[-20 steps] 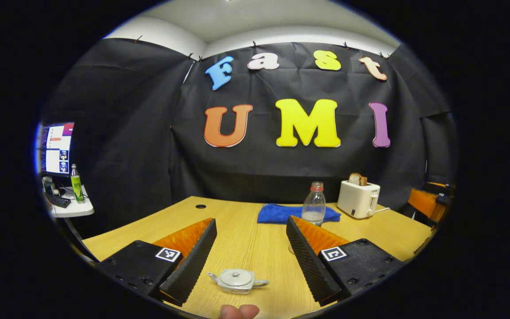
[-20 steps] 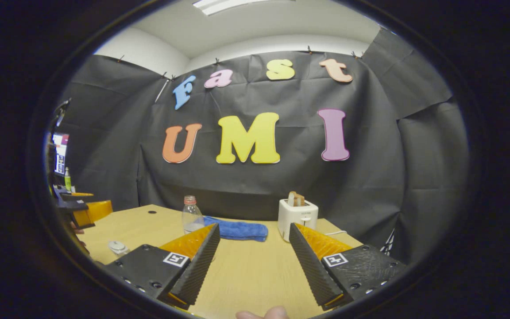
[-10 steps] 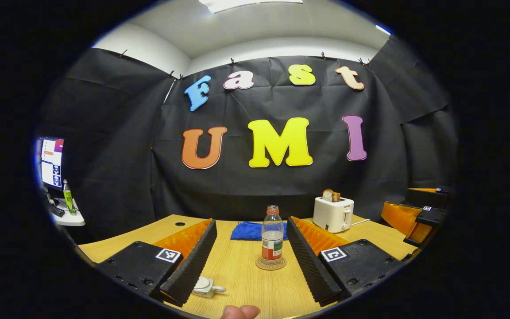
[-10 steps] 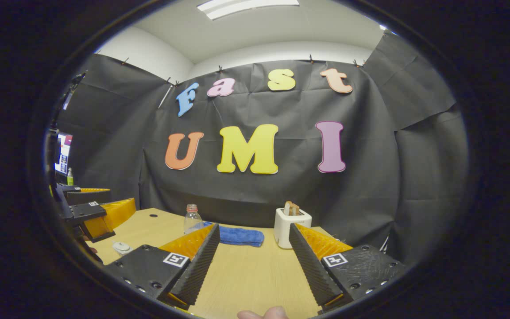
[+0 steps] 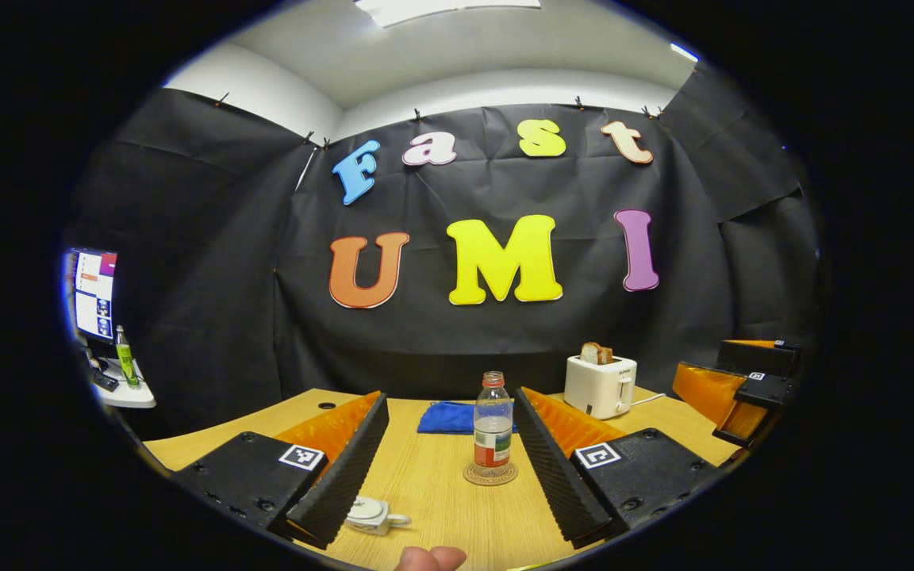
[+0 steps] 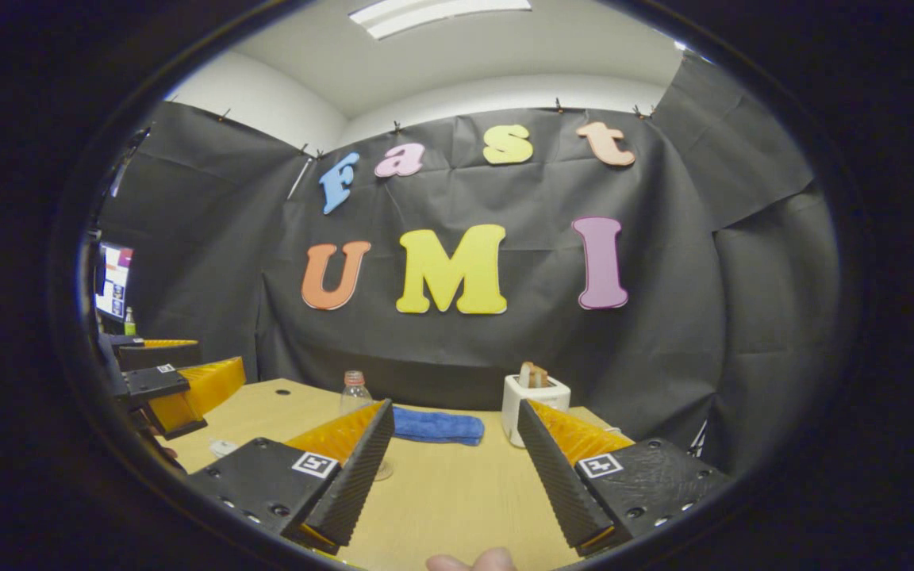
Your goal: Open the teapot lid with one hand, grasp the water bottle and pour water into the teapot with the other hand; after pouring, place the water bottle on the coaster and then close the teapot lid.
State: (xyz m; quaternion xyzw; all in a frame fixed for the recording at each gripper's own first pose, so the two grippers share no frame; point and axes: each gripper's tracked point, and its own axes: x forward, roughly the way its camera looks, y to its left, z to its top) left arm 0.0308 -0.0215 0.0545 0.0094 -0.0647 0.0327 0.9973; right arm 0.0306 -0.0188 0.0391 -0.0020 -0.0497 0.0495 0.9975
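In the left gripper view, your left gripper [image 5: 451, 464] hangs over the pale wooden surface [image 5: 441, 500] with its jaws spread wide and nothing between them. Straight ahead, framed by the two fingers, the clear plastic water bottle with a red cap and red label [image 5: 493, 428] stands upright on the round brown coaster [image 5: 489, 474]. The small white teapot [image 5: 371, 514] sits low down just beside your left finger (partly hidden behind it), its lid on. A folded blue cloth [image 5: 447, 416] lies beyond the bottle, and a white toaster with a slice of bread in its slot [image 5: 600, 385] stands to the right of it. At the far right edge you can see your right gripper [image 5: 735, 388], held above the surface. Off to the left, a monitor [image 5: 94, 293] and a green bottle [image 5: 124, 361] stand on a white side table [image 5: 128, 395].

In the right gripper view, your right gripper [image 6: 451, 468] also has its jaws wide apart and holds nothing. The water bottle [image 6: 355, 392] shows just above the tip of the left finger, with the blue cloth [image 6: 437, 426] to its right and the toaster [image 6: 535, 396] near the other finger. The left gripper [image 6: 175, 381] appears at the left edge, above the surface [image 6: 441, 492]. A small pale shape below it may be the teapot; you cannot tell for sure.
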